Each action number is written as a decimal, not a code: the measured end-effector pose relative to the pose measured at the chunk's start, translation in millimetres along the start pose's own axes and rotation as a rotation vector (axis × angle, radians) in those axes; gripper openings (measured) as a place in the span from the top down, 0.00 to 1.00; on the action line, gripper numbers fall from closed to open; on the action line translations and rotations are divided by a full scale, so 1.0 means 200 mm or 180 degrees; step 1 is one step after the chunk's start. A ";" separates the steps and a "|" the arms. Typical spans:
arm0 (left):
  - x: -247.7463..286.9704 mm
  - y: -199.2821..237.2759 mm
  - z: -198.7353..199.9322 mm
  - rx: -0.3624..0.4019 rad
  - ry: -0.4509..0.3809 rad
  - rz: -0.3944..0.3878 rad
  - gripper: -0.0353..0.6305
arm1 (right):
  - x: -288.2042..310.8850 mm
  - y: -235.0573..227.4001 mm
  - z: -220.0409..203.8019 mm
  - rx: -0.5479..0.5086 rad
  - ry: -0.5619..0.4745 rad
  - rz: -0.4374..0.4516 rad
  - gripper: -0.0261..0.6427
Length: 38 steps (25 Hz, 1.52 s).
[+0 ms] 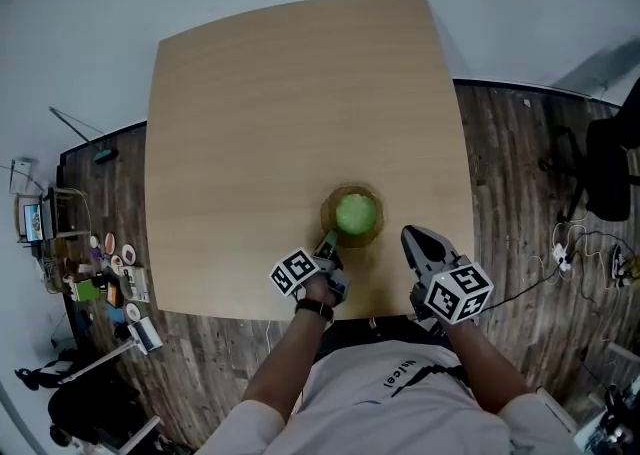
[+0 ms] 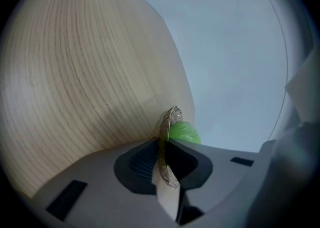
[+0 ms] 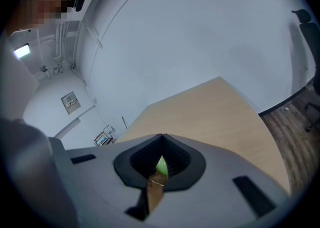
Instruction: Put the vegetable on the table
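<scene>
A round green vegetable [image 1: 356, 212] lies in a clear glass bowl [image 1: 376, 230] that stands on the wooden table [image 1: 280, 103], near its front edge. My left gripper [image 1: 328, 240] reaches the bowl from the near left and is shut on its rim. In the left gripper view the glass rim [image 2: 172, 117] runs between the jaws of my left gripper [image 2: 164, 144], with the vegetable [image 2: 184, 133] just beyond. My right gripper [image 1: 410, 235] hovers to the right of the bowl, apart from it, jaws shut and holding nothing. A green sliver of the vegetable [image 3: 162, 164] shows through the right gripper's [image 3: 161, 142] slit.
The tabletop [image 2: 75, 71] stretches bare beyond the bowl to its far edge. A black office chair [image 1: 605, 168] and cables [image 1: 565, 253] sit on the wood floor at the right. Small clutter [image 1: 110, 273] lies on the floor at the left.
</scene>
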<state>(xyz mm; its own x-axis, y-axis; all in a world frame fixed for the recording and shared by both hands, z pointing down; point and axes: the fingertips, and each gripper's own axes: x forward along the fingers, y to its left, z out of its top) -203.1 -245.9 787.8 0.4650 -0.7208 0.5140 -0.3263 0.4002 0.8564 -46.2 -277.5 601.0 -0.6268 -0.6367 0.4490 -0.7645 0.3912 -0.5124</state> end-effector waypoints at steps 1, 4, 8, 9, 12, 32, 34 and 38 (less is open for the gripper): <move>0.01 0.00 0.00 0.0012 0.0003 -0.0001 0.87 | 0.00 0.00 0.00 0.0005 0.0009 -0.0001 0.94; 0.03 -0.02 0.01 0.0075 -0.0015 -0.0012 0.84 | 0.01 -0.01 -0.01 0.0013 0.0025 0.0014 0.94; 0.03 -0.03 0.01 0.0155 0.0000 0.0059 0.78 | 0.01 0.01 -0.01 0.0006 0.0038 0.0059 0.94; 0.02 -0.03 0.01 0.0160 -0.0010 0.0082 0.77 | 0.01 0.01 -0.01 0.0002 0.0042 0.0074 0.94; -0.02 -0.02 0.02 0.0153 -0.0061 0.0130 0.76 | 0.01 0.02 -0.01 -0.0012 0.0052 0.0119 0.94; -0.43 -0.54 -0.22 0.0920 -0.0433 -0.0215 0.87 | -0.29 0.11 -0.10 -0.0226 0.0136 0.0377 0.94; -0.47 -0.61 -0.28 0.1013 -0.0460 -0.0254 0.89 | -0.33 0.12 -0.10 -0.0264 0.0135 0.0401 0.94; -0.57 -0.70 -0.40 0.1131 -0.0512 -0.0325 0.91 | -0.42 0.16 -0.10 -0.0320 0.0090 0.0487 0.94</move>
<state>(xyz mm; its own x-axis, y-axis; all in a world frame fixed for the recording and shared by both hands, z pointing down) -144.4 -173.6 612.3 0.3843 -0.8374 0.3888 -0.5624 0.1216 0.8179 -21.1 -196.8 561.3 -0.7399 -0.5463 0.3926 -0.6702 0.5474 -0.5013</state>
